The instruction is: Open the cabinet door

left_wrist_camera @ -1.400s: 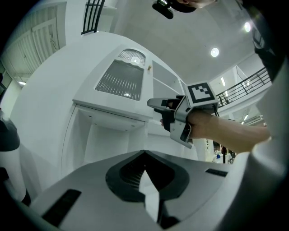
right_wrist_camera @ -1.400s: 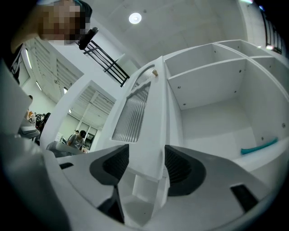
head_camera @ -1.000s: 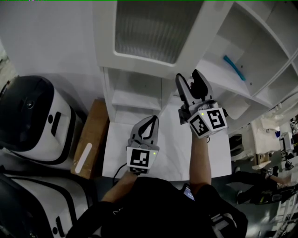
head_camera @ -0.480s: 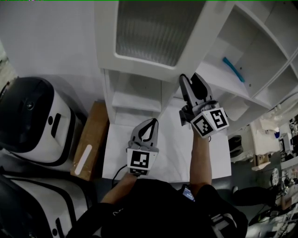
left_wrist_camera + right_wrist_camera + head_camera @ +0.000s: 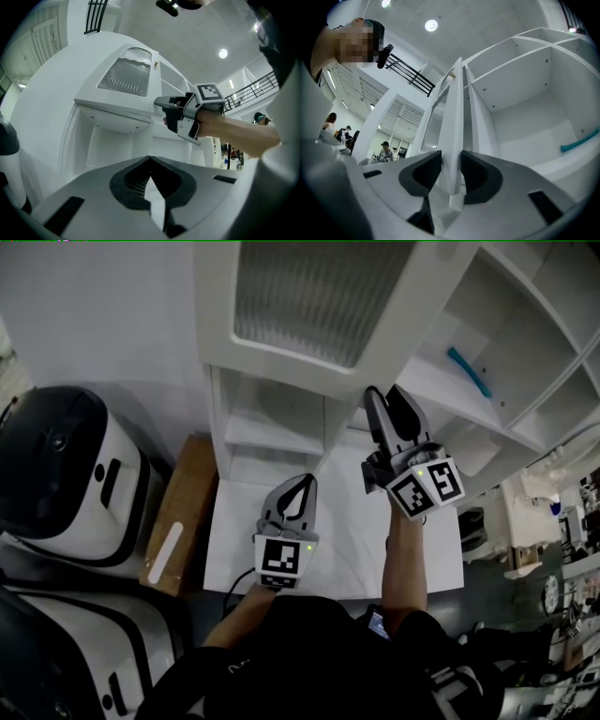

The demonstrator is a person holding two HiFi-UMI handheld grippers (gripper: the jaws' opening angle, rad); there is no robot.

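Right gripper (image 5: 384,397) had its two jaws clamped on the free edge of the cabinet door (image 5: 309,296). The jaws had just been closing, and in the right gripper view the thin white edge of the door stood between the pads, which touched it on both sides. Left gripper (image 5: 304,482) hung lower and nearer to the person, with its jaws together and nothing between them, and it touched nothing. The cabinet door, a white frame around a ribbed glass pane, was on the upper left part of the white cabinet (image 5: 497,296), just left of the open shelves. On one of those shelves, well apart to the right, lay a teal object (image 5: 469,374). As I judged it, the first part of the task, taking hold of the door, was done. The opening itself was hardly begun: seen edge-on, the door lay close beside the upright panel of the cabinet, and I could not tell whether it was fully closed or a little ajar. What was left, I thought, was to swing the door out toward the near side.
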